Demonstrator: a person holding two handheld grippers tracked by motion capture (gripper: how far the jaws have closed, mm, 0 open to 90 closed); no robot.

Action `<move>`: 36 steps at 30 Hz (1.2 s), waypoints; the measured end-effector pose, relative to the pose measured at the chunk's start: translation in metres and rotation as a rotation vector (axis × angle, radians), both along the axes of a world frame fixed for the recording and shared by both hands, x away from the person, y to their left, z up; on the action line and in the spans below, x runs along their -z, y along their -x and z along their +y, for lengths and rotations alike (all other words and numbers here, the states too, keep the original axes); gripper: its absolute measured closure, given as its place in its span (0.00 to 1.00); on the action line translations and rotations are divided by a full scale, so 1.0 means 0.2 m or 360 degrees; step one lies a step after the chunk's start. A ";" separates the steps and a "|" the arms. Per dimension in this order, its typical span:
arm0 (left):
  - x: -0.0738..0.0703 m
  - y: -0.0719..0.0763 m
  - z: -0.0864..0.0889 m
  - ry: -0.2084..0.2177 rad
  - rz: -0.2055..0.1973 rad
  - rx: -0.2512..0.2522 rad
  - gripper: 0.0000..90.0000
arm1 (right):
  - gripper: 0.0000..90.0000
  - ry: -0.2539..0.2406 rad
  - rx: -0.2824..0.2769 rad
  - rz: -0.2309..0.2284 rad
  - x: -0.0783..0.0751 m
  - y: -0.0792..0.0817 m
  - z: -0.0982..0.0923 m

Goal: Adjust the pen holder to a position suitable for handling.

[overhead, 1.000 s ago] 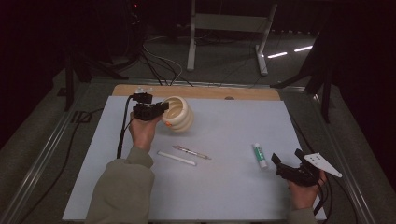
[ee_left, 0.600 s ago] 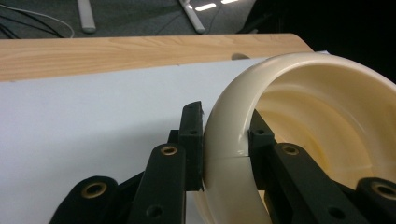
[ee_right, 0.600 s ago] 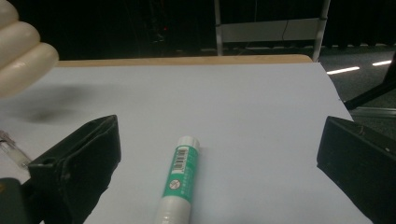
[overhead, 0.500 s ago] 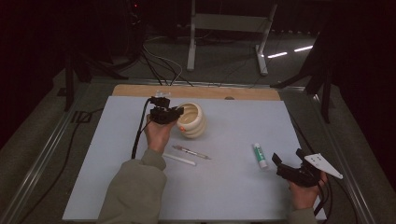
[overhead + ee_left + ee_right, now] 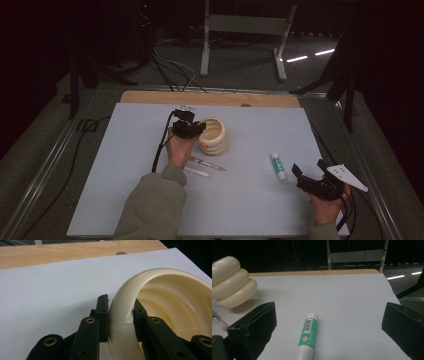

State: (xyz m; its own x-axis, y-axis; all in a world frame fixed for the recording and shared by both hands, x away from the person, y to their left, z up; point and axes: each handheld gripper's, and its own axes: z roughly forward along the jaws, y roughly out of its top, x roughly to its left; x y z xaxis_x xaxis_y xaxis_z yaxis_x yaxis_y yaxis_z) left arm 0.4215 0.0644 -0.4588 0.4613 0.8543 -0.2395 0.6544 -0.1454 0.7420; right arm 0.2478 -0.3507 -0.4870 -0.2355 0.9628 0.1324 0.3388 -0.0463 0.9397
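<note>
Cream ribbed plastic bowl point(image 5: 214, 135), one, rim clamped in my left gripper point(image 5: 196, 129); my right gripper point(image 5: 303, 176) gapes beside one green-and-white tube point(image 5: 278, 166); two pens point(image 5: 206, 163).

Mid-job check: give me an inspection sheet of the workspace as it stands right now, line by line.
Surface: white sheet over a wooden tabletop; flat, no spills seen.
Job's things: cream ribbed cup, upright; glue stick lying flat at right; clear pen and white stick lying near the cup.
Clutter: nothing seen.
Grippers: left gripper shut on the cup's rim, one jaw inside, one outside; right gripper open, apart from the glue stick.
Cables: black cable trails from the left gripper across the sheet.
Surroundings: dark room, metal stand and floor cables beyond the table.
</note>
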 end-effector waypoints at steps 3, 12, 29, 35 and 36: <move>0.01 0.00 -0.01 -0.0009 0.0011 0.0008 0.84 | 0.00 0.0003 -0.0001 0.0000 0.00 0.00 0.00; 0.02 0.01 -0.04 -0.0011 0.0036 0.0032 0.84 | 0.00 0.0000 -0.0001 0.0000 0.00 0.00 0.00; 0.07 0.01 -0.04 -0.0025 0.0075 0.0083 0.83 | 0.00 0.0002 -0.0003 0.0001 0.00 0.00 0.00; 0.08 0.00 -0.05 0.0008 0.0065 0.0084 0.82 | 0.00 0.0002 -0.0005 0.0002 0.00 0.00 0.00; 0.08 0.00 -0.05 0.0038 0.0066 0.0090 0.81 | 0.00 0.0001 -0.0005 0.0002 0.00 0.00 0.00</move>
State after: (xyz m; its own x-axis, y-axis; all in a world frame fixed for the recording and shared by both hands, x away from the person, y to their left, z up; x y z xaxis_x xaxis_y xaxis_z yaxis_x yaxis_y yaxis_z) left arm 0.4209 0.0540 -0.4754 0.4979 0.8209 -0.2798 0.6761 -0.1654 0.7181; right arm 0.2484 -0.3499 -0.4873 -0.2386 0.9621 0.1319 0.3403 -0.0444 0.9393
